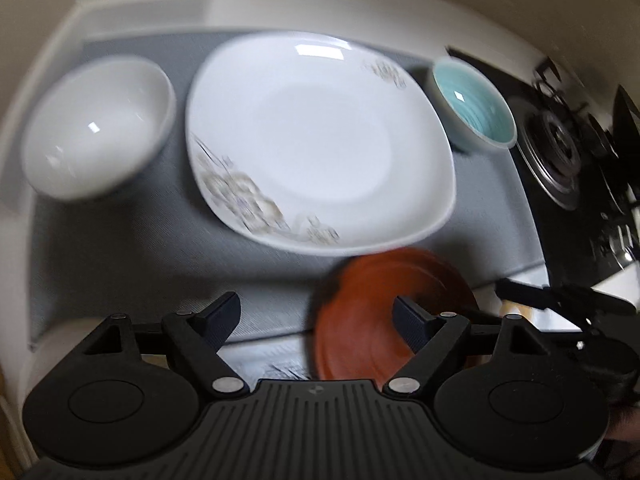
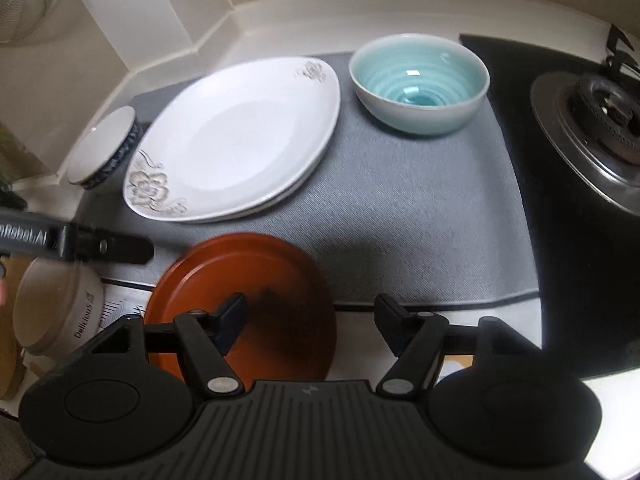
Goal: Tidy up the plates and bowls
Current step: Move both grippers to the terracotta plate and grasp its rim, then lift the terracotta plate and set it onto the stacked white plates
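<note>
**Dishes laid out on grey mat beside the hob**

4 pieces of crockery were seen on a grey mat (image 2: 420,220) spread over a pale worktop. At the far left, a white bowl (image 1: 96,128) with a dark blue patterned outer wall was set close beside a large white plate (image 1: 316,140), which was decorated with grey flowers at 2 opposite corners; in the right wrist view a second rim was visible under it, so 2 plates appeared to be stacked. To the right of the plate, a turquoise bowl (image 2: 419,82) was stood upright near the mat's back edge. In front, a reddish-brown plate (image 2: 240,304) was placed across the mat's near edge.

The left gripper (image 1: 316,312) was held above the mat's front edge with its fingers apart and nothing between them. The right gripper (image 2: 310,314) was likewise spread wide and unloaded, with its left finger (image 2: 230,320) shown over the reddish-brown plate; whether contact was made could not be told. A gas burner (image 2: 600,120) was seen at the far right, and a cream jar (image 2: 56,312) lettered "Delicious" at the lower left.
</note>
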Action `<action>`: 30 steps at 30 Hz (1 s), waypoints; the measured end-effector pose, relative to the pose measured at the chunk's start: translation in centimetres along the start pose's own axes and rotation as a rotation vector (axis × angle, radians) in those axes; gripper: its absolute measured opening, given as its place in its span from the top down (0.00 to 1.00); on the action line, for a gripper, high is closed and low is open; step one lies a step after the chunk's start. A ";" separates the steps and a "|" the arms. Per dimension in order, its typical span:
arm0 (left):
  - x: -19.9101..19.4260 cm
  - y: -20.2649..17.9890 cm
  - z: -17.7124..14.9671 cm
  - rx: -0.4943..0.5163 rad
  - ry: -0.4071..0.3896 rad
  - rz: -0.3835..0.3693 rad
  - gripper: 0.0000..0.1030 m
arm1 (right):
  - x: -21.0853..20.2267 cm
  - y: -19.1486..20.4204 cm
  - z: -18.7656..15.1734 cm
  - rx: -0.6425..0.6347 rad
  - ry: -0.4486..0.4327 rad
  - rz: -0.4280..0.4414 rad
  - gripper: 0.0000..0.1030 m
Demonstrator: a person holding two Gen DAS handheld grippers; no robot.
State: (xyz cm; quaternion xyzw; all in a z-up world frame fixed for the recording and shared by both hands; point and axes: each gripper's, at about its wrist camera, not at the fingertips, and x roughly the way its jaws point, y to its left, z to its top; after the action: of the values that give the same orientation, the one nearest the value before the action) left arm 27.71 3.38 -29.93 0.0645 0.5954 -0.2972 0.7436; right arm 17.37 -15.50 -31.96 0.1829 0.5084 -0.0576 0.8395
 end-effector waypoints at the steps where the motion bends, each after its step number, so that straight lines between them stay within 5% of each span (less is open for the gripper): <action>1: 0.3 0.0 -0.2 -0.010 0.009 -0.002 0.31 | 0.2 0.0 -0.1 -0.004 0.015 0.006 0.27; 4: 1.6 0.2 -0.7 0.002 0.057 -0.005 0.70 | 0.2 0.2 -0.8 -0.029 0.029 0.029 0.29; 6: 2.5 0.7 -1.1 -0.010 0.085 -0.026 0.73 | 0.3 0.3 -1.2 -0.040 0.034 0.044 0.39; 9: 2.9 1.0 -1.4 -0.004 0.096 -0.033 0.84 | 0.4 0.2 -1.6 -0.046 0.039 0.020 0.78; 11: 2.7 1.0 -1.5 0.007 0.097 -0.041 0.90 | 0.1 0.0 -1.8 -0.048 0.035 0.012 0.85; 15: 3.1 1.5 -1.4 -0.034 0.119 -0.045 0.90 | 0.2 -0.6 -2.0 -0.038 0.043 0.011 0.85; 19: 3.1 0.7 -1.4 0.013 0.121 -0.057 0.76 | 0.7 -0.8 -2.4 -0.022 0.045 0.015 0.81; 23: 3.5 0.8 -1.7 -0.034 0.163 -0.111 0.80 | 0.6 0.2 -2.5 -0.079 0.043 -0.024 0.79; 27: 2.7 1.1 -1.8 -0.041 0.165 -0.069 0.87 | -0.3 0.0 -2.3 -0.069 0.021 -0.013 0.93; 30: 0.9 0.9 -1.6 -0.047 0.146 -0.083 0.87 | -1.5 0.2 -2.0 -0.074 -0.002 -0.015 0.93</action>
State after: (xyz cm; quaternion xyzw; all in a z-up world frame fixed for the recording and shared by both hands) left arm 26.90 4.47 -31.43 0.0441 0.6570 -0.3082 0.6866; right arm 15.07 -14.69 -31.39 0.1479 0.5107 -0.0455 0.8457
